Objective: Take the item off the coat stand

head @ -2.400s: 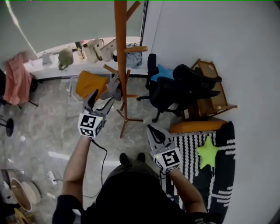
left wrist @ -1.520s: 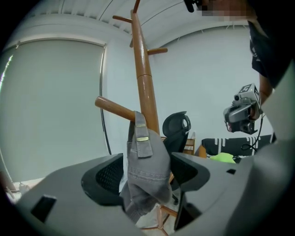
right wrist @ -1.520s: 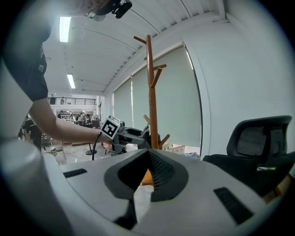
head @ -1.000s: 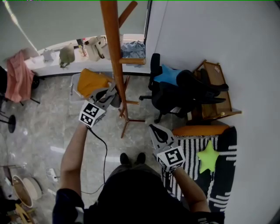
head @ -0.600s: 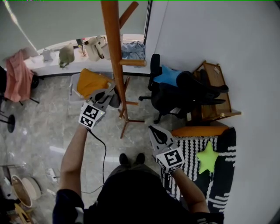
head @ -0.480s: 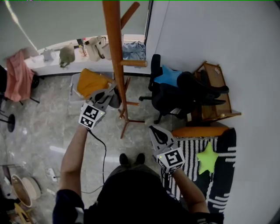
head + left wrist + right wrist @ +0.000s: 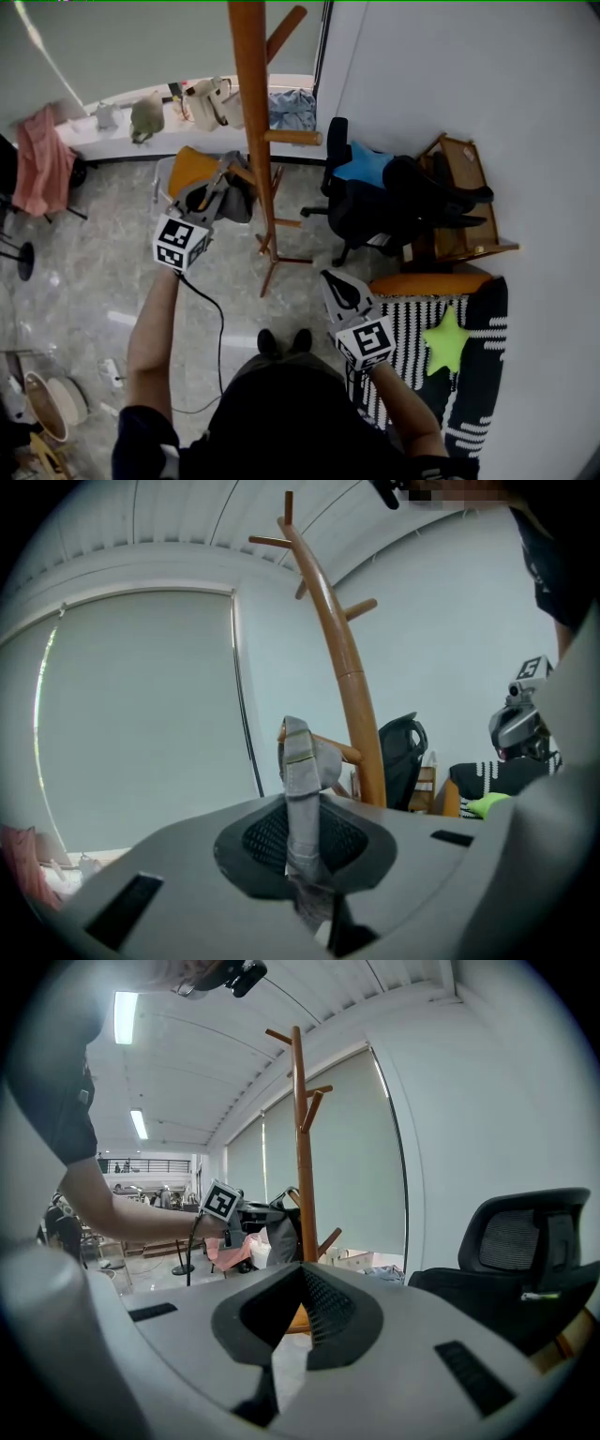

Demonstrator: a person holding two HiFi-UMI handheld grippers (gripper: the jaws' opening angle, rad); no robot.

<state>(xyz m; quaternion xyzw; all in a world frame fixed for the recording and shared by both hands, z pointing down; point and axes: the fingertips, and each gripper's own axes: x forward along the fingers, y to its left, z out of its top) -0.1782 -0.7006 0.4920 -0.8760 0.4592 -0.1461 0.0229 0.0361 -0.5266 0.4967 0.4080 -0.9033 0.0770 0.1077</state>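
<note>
no words, brands or numbers could be read anywhere; only black-and-white square marker patterns stood on the white cubes of the left gripper [image 7: 225, 171] and the right gripper [image 7: 333, 278].

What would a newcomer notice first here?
A tall orange-brown wooden coat stand rises mid-room. The left gripper, its jaws just closed, pinches a grey fabric strap by a peg there. The right gripper hangs shut and empty near a lime-green star at the lower right.

Head view from above, steeply down, 2 gripper views close along own jaws, all 3 share coat stand [image 7: 254, 112]
</note>
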